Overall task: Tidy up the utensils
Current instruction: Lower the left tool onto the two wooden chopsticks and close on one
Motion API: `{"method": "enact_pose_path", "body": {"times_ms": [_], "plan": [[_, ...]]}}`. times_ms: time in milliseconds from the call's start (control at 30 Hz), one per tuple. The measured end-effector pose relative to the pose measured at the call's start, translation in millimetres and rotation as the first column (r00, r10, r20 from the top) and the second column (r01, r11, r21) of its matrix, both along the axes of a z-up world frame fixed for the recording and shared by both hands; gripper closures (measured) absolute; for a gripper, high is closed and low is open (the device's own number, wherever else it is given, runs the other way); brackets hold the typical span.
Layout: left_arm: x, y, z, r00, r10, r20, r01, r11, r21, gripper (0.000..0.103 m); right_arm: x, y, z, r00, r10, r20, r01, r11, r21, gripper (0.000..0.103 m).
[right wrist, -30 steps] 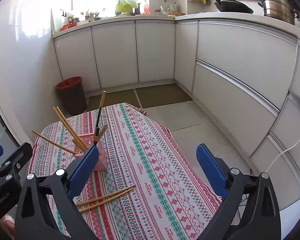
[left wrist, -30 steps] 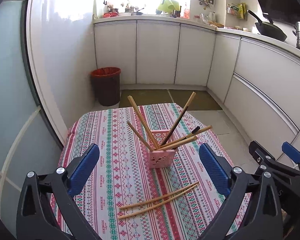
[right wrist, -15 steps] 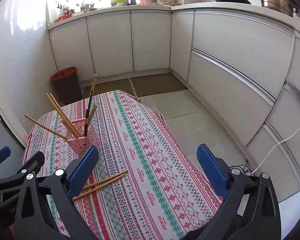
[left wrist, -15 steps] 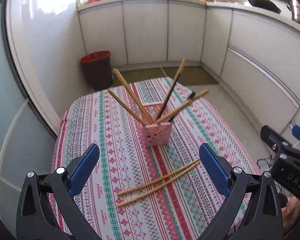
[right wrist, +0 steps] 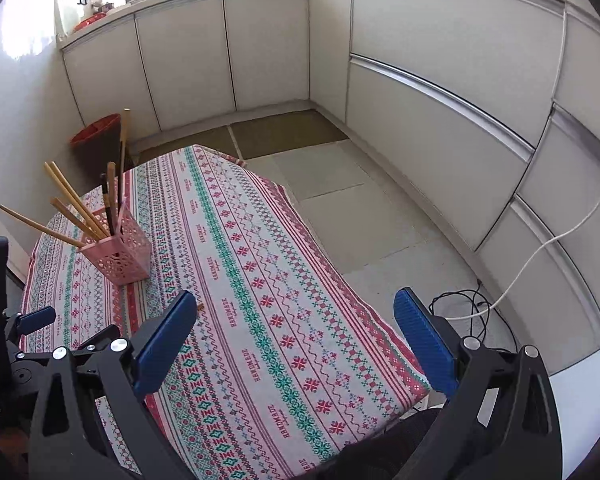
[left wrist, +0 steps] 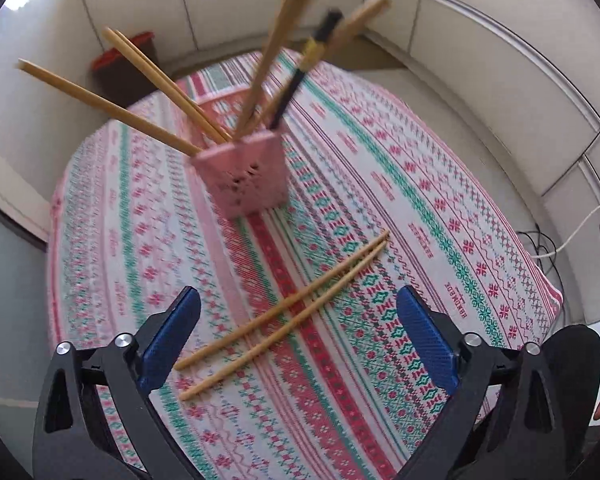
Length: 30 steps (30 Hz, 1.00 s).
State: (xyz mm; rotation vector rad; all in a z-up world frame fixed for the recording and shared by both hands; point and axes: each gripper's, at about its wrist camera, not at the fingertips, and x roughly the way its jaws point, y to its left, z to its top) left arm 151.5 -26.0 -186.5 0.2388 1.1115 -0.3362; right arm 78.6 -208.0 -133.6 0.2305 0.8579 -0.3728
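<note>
A pink perforated holder (left wrist: pixel 244 178) stands on the patterned tablecloth (left wrist: pixel 440 216) with several wooden chopsticks and one dark one leaning out of it. Two loose wooden chopsticks (left wrist: pixel 288 312) lie side by side on the cloth in front of it. My left gripper (left wrist: pixel 298 294) points steeply down over them. Its jaws are wide and closing, the loose pair lies in the gap, and the blue pads (left wrist: pixel 168 340) are clear of them. My right gripper (right wrist: pixel 296 296) is open over the cloth to the right, with nothing between its fingers. In the right wrist view the holder (right wrist: pixel 120 256) stands at the left.
A dark bin with a red liner (right wrist: pixel 96 140) stands on the floor behind the table. White cabinets (right wrist: pixel 440 60) run along the back and right. A white cable (right wrist: pixel 540 256) and black cords lie on the floor past the table's right edge (right wrist: pixel 364 296).
My left gripper has dropped and tipped downward, so the loose chopsticks now lie between its fingers and the holder looms closer. The right gripper has also sunk towards the table.
</note>
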Motion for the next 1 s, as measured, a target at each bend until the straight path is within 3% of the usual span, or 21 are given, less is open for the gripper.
{"method": "enact_pose_path", "body": {"times_ms": [67, 100, 167, 267, 600, 633, 733, 867, 1000], "plan": [[11, -9, -11, 0.999, -0.019, -0.048, 0.018, 1.0, -0.012, 0.025, 0, -6, -6, 1.0, -0.01, -0.02, 0.01, 1.0, 0.011, 0.007], [15, -13, -14, 0.998, -0.023, -0.05, 0.023, 1.0, -0.009, 0.028, -1, -9, -9, 0.999, -0.015, -0.03, 0.016, 1.0, 0.018, 0.007], [23, -23, -22, 0.998, -0.037, -0.053, 0.038, 0.999, 0.009, 0.046, -1, -15, -14, 0.998, -0.026, -0.049, 0.028, 0.999, 0.034, 0.007], [30, -36, -33, 0.996, -0.065, -0.064, 0.067, 0.997, 0.031, 0.061, 0, -24, -20, 0.996, -0.039, -0.077, 0.044, 0.997, 0.063, 0.007], [46, -53, -72, 0.985, -0.109, -0.134, 0.123, 0.987, 0.101, 0.065, 2, -45, -39, 0.989, -0.065, -0.136, 0.081, 0.99, 0.117, 0.007], [47, -52, -72, 0.986, -0.113, -0.123, 0.126, 0.987, 0.096, 0.065, 3, -47, -40, 0.988, -0.065, -0.141, 0.083, 0.989, 0.12, 0.007], [54, -42, -79, 0.979, -0.08, -0.187, 0.094, 0.993, 0.067, 0.065, 4, -50, -45, 0.985, -0.067, -0.159, 0.088, 0.987, 0.133, 0.007], [50, -31, -79, 0.968, -0.038, -0.247, 0.056, 0.996, 0.063, 0.076, 7, -54, -53, 0.981, -0.069, -0.18, 0.099, 0.982, 0.161, 0.007], [34, -25, -79, 0.961, -0.073, -0.266, 0.097, 0.992, 0.08, 0.078, 12, -54, -64, 0.975, -0.056, -0.216, 0.105, 0.969, 0.222, 0.007]]}}
